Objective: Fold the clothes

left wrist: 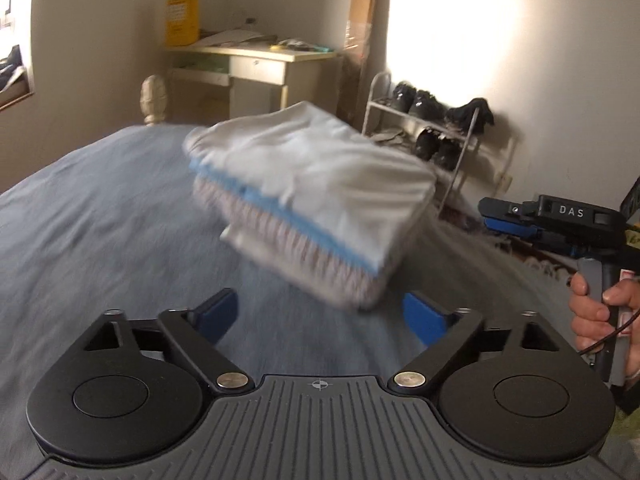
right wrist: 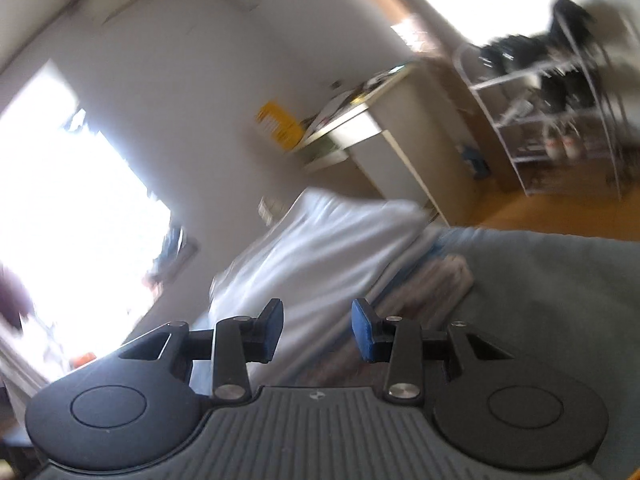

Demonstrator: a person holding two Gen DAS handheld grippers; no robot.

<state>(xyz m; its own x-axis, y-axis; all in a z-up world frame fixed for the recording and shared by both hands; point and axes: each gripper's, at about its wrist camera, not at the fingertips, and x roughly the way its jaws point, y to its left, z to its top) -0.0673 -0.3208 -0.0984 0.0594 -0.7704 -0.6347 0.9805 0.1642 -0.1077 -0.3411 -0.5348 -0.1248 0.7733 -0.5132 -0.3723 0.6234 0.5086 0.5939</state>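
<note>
We are looking at a soft stack of 3 folded garments, white over bright blue over pink-striped knit [left wrist: 308, 196], lying on the grey-blue bedspread [left wrist: 100, 208] just ahead of the left gripper [left wrist: 320, 314], whose jaws are standing wide and empty, while the right gripper [right wrist: 318, 330] is sitting half open on nothing. We are judging it light, floppy and prone to sliding apart, best pinched low through every layer. Nothing is blocking it; the cream desk [left wrist: 256, 64] and white wire shoe rack [left wrist: 440, 136] are standing well apart.

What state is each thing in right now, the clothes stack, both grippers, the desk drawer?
Clothes stack: folded, white piece on top, tilted, blurred.
Left gripper: fingers wide open, empty.
Right gripper: fingers apart, nothing between them.
Desk drawer: closed.
Shoe rack: holding dark shoes.
</note>
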